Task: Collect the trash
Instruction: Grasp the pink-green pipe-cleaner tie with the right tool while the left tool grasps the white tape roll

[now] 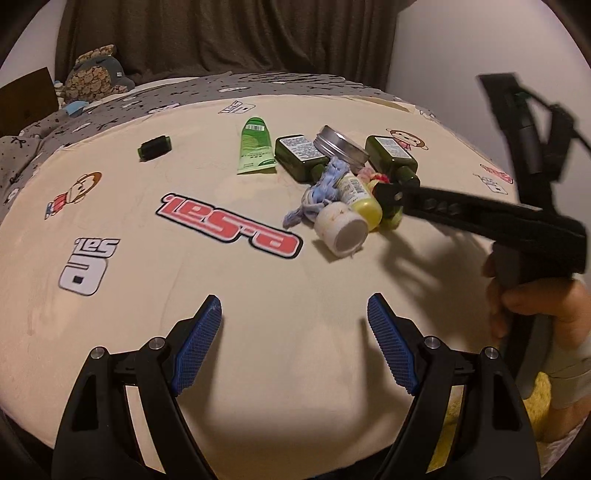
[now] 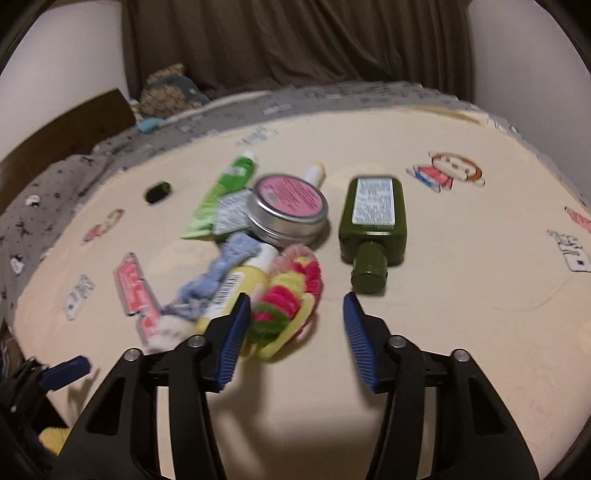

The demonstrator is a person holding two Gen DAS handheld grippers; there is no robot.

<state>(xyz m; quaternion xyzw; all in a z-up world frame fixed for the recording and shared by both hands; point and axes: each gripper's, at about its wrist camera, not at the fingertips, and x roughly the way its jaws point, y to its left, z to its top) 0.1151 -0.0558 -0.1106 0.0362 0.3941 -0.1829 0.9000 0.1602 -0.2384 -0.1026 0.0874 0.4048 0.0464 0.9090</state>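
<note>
Bedroom, dim warm light

A cream cartoon-print bed sheet meets a grey patterned duvet (rumpled at left); behind hang a brown curtain, white walls, a stuffed toy and a cardboard box.

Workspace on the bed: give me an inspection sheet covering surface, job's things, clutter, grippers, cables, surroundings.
Surface: cream blanket with cartoon prints, on a bed.
Job's things: pile holding a green tube, two dark green bottles, a round tin, a yellow bottle, a white roll, a blue rag and a pink-yellow scrunchie; they lie touching or overlapping.
Clutter: small black object, lying apart on the left.
Grippers: left gripper open, clear of the pile; right gripper open, left finger against the scrunchie.
Cables: black cable on the right gripper's body.
Surroundings: brown curtain, grey bedding, plush toy.
</note>
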